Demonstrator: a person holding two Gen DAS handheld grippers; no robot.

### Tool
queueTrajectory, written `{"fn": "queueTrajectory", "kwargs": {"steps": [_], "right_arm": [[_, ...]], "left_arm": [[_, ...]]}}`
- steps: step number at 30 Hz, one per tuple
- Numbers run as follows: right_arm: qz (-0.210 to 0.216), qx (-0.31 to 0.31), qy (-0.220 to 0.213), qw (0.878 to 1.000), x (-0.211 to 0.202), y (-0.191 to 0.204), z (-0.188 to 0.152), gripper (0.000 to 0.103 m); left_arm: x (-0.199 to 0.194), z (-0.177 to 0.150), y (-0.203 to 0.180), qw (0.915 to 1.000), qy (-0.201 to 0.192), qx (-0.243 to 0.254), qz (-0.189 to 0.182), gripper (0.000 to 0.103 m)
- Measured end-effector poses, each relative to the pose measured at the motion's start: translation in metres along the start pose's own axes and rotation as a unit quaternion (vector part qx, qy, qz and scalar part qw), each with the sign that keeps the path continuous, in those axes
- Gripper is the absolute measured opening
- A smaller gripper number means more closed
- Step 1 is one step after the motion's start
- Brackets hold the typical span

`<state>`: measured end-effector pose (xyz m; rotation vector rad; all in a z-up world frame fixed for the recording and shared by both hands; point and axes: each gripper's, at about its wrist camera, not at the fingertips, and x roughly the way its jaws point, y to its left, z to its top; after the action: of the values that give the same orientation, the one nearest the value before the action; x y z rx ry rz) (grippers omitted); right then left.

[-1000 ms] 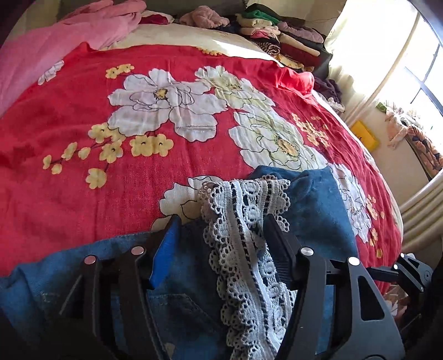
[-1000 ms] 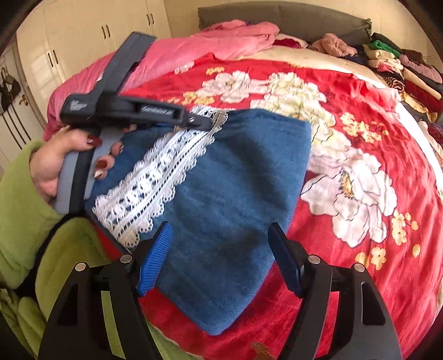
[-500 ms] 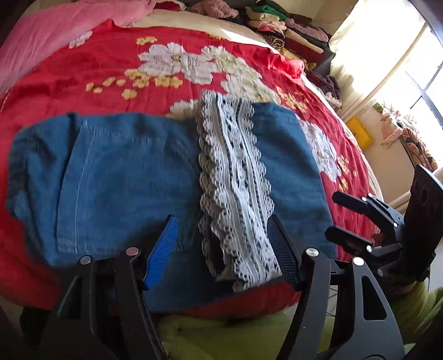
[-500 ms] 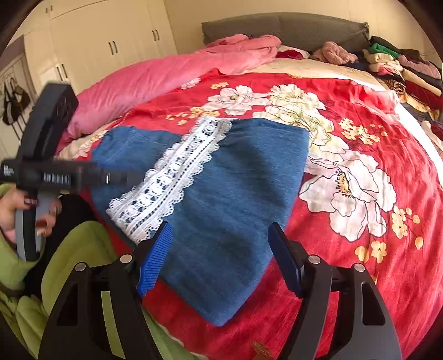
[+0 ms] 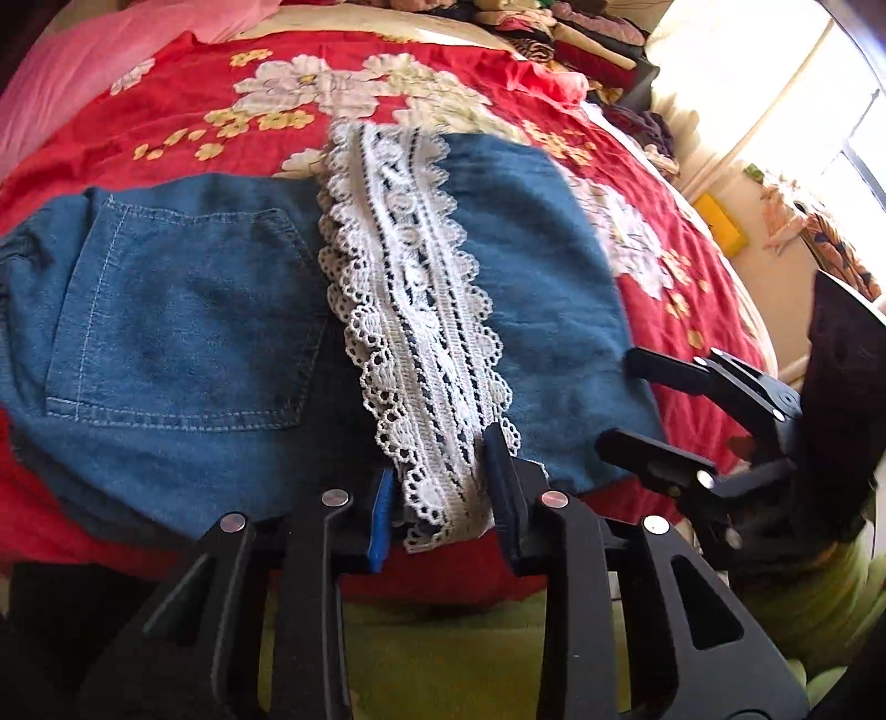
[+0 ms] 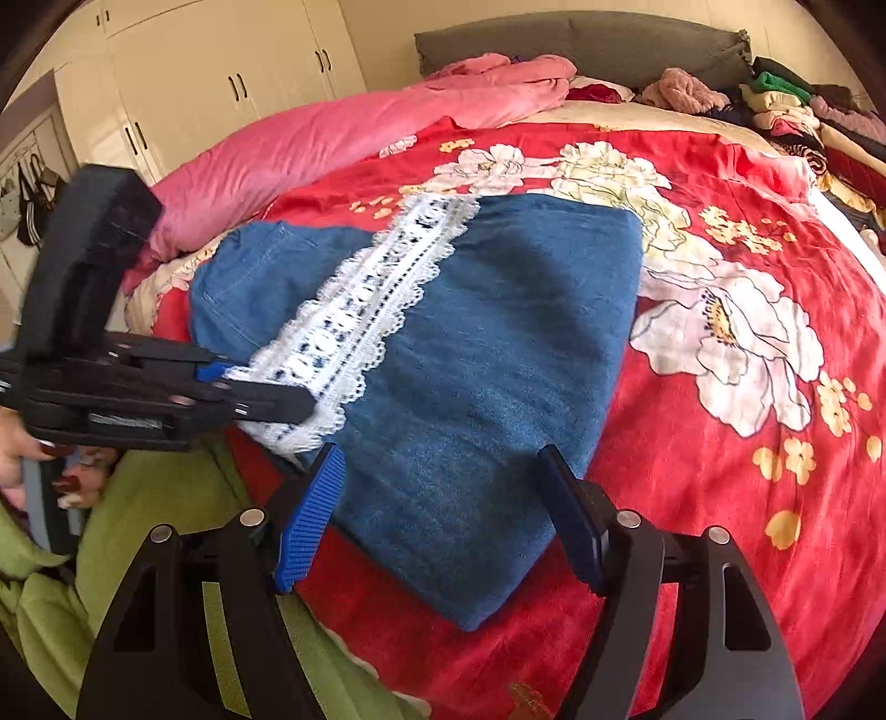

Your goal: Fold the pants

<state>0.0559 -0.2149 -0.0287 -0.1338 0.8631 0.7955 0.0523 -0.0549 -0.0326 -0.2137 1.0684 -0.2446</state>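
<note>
Pants [image 5: 183,310] folded partly, more left. Left gripper [image 5: 443,498] closing round lace [image 5: 410,288]; right gripper [image 6: 443,515] wide, empty.

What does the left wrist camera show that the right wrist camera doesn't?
Only the left wrist view shows the stitched back pocket on the blue denim pants, the bright window, and the right gripper seen from outside. Only the right wrist view shows the cream wardrobe doors, the grey headboard and the pants' folded corner near the bed edge. Both show the white lace trim, the red floral blanket, the pink duvet and the left gripper closing around the lace.
</note>
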Motion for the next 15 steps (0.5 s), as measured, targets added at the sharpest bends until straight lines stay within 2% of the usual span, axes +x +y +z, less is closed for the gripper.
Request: {"fn": "queueTrajectory", "kwargs": {"steps": [1, 3, 5, 7, 10, 15], "right_arm": [[-0.003, 0.001, 0.002, 1.000, 0.000, -0.001, -0.001, 0.069], [-0.003, 0.007, 0.009, 1.000, 0.002, -0.004, -0.005, 0.070], [-0.005, 0.004, 0.010, 1.000, 0.002, -0.003, -0.007, 0.070], [-0.010, -0.004, 0.013, 1.000, 0.002, -0.001, -0.008, 0.071], [-0.010, 0.003, 0.011, 1.000, -0.003, -0.003, -0.005, 0.071], [-0.031, 0.019, -0.018, 0.999, -0.024, -0.013, 0.005, 0.071]], "left_arm": [[0.000, -0.002, 0.000, 1.0000, 0.000, 0.006, 0.000, 0.022], [0.009, -0.005, 0.012, 0.9998, 0.008, -0.007, 0.016, 0.034], [0.010, -0.006, 0.019, 0.9997, 0.007, -0.024, 0.004, 0.035], [0.006, -0.005, 0.015, 0.9999, 0.002, -0.011, 0.012, 0.037], [-0.006, -0.004, 0.014, 0.9995, -0.016, -0.005, 0.027, 0.037], [-0.032, -0.001, 0.010, 0.9958, -0.060, 0.019, 0.067, 0.039]]}}
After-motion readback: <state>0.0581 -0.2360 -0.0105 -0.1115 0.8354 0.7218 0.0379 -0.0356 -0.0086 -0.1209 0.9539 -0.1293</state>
